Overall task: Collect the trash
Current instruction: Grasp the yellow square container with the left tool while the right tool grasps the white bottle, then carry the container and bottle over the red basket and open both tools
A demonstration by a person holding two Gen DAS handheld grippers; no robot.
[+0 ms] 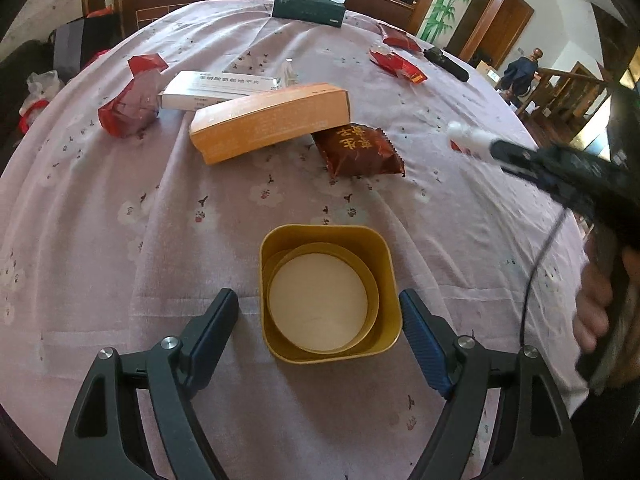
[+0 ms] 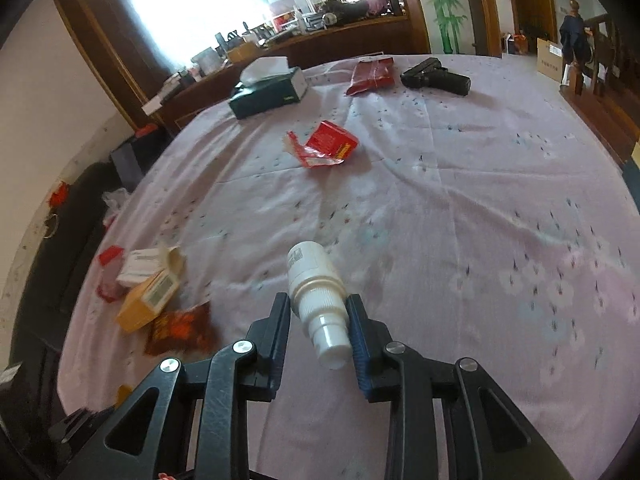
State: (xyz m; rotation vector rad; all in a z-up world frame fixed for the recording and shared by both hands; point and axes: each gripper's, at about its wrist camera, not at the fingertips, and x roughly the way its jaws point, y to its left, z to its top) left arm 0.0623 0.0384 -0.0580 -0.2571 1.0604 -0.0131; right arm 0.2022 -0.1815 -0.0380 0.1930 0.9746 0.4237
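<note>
A yellow square bin (image 1: pixel 329 240) stands on the purple tablecloth, between the fingers of my left gripper (image 1: pixel 319 308), which is open and not touching it. My right gripper (image 2: pixel 319 312) is shut on a white plastic bottle (image 2: pixel 316 280) and holds it above the table; it also shows in the left wrist view (image 1: pixel 468 138) at the right. Trash lies beyond the bin: an orange box (image 1: pixel 268 120), a white box (image 1: pixel 216 90), a brown snack packet (image 1: pixel 358 150), a red wrapper (image 1: pixel 130 106) and a torn red pack (image 2: pixel 326 146).
A green tissue box (image 1: pixel 308 10) sits at the far edge. A black gun-shaped object (image 2: pixel 436 76) and a red packet (image 2: pixel 370 74) lie at the far right. A wooden sideboard (image 2: pixel 280 48) stands behind the table. The table edge drops off on the left.
</note>
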